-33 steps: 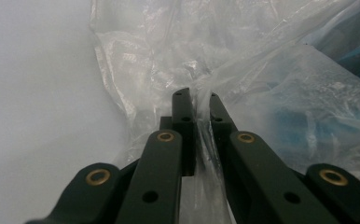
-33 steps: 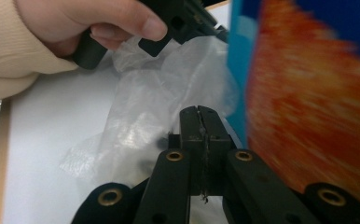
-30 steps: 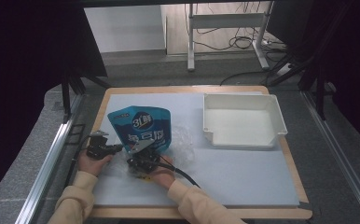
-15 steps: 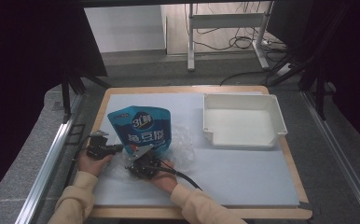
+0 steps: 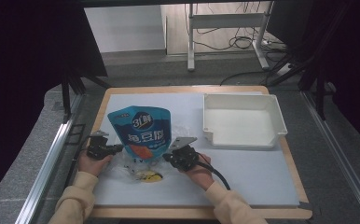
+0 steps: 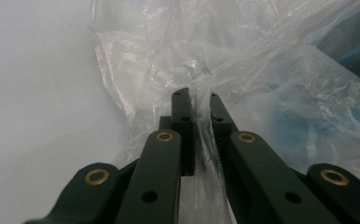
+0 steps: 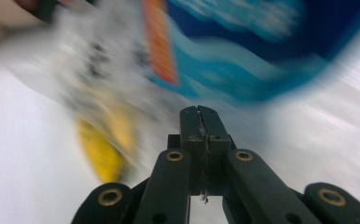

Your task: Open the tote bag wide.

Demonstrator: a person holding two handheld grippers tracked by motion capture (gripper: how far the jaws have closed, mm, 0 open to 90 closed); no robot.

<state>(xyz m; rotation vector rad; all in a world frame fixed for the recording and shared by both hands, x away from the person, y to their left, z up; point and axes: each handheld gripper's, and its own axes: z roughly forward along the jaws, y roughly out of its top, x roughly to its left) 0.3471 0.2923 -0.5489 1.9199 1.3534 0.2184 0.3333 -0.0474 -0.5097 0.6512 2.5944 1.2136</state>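
1. At the left of the high view, the left claw point(image 5: 114, 148) is at the left edge of the clear plastic bag point(image 5: 136, 163). In the left gripper view its jaws are clamped on a fold of this thin film point(image 6: 201, 116), with only a narrow gap between them where the film passes.
2. The blue pouch point(image 5: 143, 133) stands or leans just behind the claws, near the left half of the bench point(image 5: 243, 182). Its lower part seems to be inside the clear plastic bag or against it; the pictures do not show which.
3. A small yellow object point(image 5: 149, 176) lies in or under the film near the front edge of the bag. It is too blurred to tell what it is.
4. The right claw point(image 5: 169, 157) is at the right side of the bag, just below the pouch. In the right gripper view its jaws are together, and a thin pale line between them looks like a sliver of film, but the motion blur makes this uncertain.
5. The white tray point(image 5: 243, 122) rests well apart to the right, and it has nothing in it.
6. The risk, as a judgement: the film is thin and slippery, so if the two claws pull apart too fast it can tear or slip out of a jaw.
7. A second risk is that the pouch tips forward if the bag under it is dragged, because nothing holds the pouch itself.
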